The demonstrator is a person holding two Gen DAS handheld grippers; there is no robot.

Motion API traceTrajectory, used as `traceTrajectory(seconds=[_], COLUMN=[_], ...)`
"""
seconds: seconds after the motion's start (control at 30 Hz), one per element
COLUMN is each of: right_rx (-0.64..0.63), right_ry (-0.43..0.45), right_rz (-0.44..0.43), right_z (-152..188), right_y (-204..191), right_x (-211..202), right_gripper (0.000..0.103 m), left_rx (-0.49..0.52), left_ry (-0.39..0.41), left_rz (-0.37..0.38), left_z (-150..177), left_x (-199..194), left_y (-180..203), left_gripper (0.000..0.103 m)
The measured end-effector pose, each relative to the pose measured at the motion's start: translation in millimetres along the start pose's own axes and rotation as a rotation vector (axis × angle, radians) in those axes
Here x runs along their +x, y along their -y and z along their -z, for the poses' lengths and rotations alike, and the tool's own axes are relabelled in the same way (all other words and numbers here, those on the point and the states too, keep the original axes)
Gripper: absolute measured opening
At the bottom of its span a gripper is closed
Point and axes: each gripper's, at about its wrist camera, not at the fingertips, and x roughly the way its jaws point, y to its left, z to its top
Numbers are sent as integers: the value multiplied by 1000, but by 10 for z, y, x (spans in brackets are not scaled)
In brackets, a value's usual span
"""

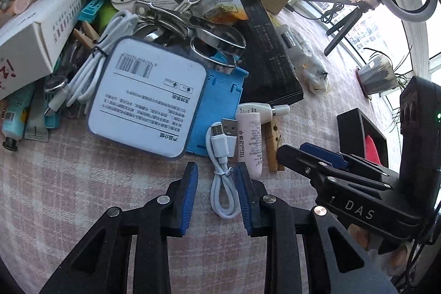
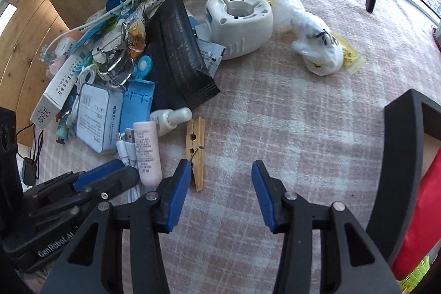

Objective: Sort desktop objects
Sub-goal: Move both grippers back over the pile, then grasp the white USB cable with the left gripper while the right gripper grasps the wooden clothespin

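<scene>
Left gripper [image 1: 217,192]: we straddle the cable [image 1: 222,178], jaws partly open, gripping nothing.
Tube [image 1: 249,141]: touches our right pad; closing may drag it.
Right gripper [image 2: 222,194]: half-open, empty; peg [image 2: 196,153] beside left pad, easily missed.

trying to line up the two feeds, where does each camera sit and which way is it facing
Left wrist: sits on the left tool, looking steeply down at the white usb cable between its open fingers; the right tool enters at right.
Right wrist: sits on the right tool, looking down at the checked cloth, a wooden clothespin by one finger; the left tool shows lower left.
Shared: the pink tube, clothespin, cable and clutter pile.
</scene>
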Motion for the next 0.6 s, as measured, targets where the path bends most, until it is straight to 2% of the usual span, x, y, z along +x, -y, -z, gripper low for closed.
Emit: traceTrajectory(seconds=[0.13, 0.33, 0.6], right_rx=[-9, -8, -68], right_ry=[-1, -12, -13], right_rz=[3, -21, 46], right_z=[-27, -35, -77], right_y=[-12, -22, -146], right_x=[10, -10, 58], right_gripper=[45, 44, 43], left_rx=[38, 54, 83], left_ry=[18, 25, 29], left_rz=[-26, -25, -41], left_z=[-5, -20, -56], left_x=[13, 12, 45], left_y=[47, 2, 52], left_gripper=[22, 19, 18])
